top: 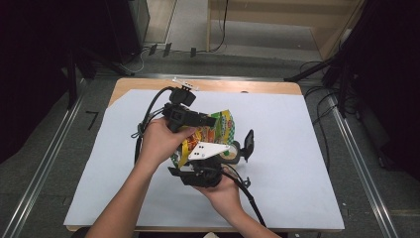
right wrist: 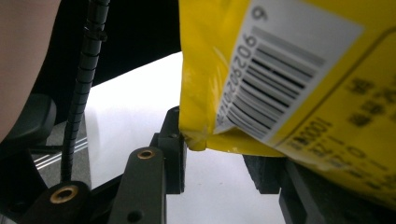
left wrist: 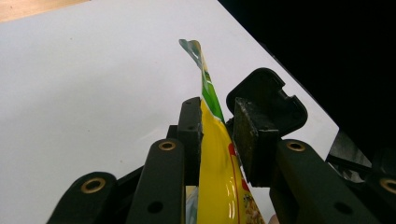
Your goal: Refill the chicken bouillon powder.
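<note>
Two tools on one snack bag above the bench.

The left tool stands part open with the bag edge-on between its jaws: the film lies against the left-hand pad, while a narrow gap shows at the right-hand pad, so a firm grip cannot be told. The bag's crimped top rises past the tips. The right tool is also part open; the bag's barcode corner hangs just over the gap, nearest its left jaw, touching unclear. From the high view, the bag sits between both tools, over the white sheet.
</note>
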The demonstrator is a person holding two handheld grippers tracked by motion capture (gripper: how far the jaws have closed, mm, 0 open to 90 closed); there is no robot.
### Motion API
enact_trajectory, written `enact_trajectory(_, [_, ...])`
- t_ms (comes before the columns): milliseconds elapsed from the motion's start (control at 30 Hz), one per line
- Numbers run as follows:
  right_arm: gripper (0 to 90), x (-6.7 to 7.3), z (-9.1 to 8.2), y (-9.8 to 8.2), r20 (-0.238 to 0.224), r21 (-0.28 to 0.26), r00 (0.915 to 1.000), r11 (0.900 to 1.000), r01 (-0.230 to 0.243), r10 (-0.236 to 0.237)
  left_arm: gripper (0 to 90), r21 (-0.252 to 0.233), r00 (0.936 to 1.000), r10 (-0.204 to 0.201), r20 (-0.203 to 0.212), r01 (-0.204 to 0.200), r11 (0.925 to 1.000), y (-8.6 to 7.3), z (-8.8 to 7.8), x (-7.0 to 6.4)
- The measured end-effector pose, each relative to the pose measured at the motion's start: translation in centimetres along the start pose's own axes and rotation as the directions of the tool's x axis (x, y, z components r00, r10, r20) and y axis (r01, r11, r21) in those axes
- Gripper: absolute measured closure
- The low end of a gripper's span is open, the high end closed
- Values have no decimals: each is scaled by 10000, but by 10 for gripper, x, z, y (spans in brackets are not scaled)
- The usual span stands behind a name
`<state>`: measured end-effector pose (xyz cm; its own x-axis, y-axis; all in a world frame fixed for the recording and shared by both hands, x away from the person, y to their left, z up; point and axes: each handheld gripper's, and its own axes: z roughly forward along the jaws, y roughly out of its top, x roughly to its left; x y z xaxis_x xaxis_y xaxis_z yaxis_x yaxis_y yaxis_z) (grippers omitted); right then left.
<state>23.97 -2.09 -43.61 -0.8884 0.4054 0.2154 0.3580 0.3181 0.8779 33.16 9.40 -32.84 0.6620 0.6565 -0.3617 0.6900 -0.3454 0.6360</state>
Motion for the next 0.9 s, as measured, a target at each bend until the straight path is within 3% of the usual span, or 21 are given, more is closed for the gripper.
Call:
enact_trajectory(200, [639, 0, 3, -1, 251, -125, 9996, 9999, 117, -114, 736, -94, 9999, 104, -97, -105, 9999, 0, 0, 1])
enact_trajectory(267, [635, -1, 6, 1, 272, -258, 9996, 9996, -70, 77, 735, -218, 9998, 52, -192, -56, 9997, 1, -2, 2])
enact_trajectory(333, [630, -1, 10, 0, -19, -766, 9981, 9951, -622, 622, 737, -190, 10000, 1, -91, -3, 9998, 0, -5, 3])
enact_trajectory(400, [630, 2, 11, -6, 134, -1039, 9993, 9941, -320, 336, 747, 28, 10000, 41, -85, -41, 10000, -2, -2, 5])
enact_trajectory(500, [629, -1, 9, -4, 345, -698, 9992, 9974, -188, 212, 747, -51, 9999, 69, -75, -69, 10000, -1, 0, 3])
enact_trajectory(567, [629, -1, 9, -2, 238, -635, 9990, 9974, -350, 365, 745, -72, 9999, 102, -97, -103, 9999, 0, -2, 2])
enact_trajectory(900, [629, 0, 7, 6, 168, -356, 9994, 9989, -308, 314, 738, -262, 9999, -141, 53, 142, 9996, 0, -8, 5])
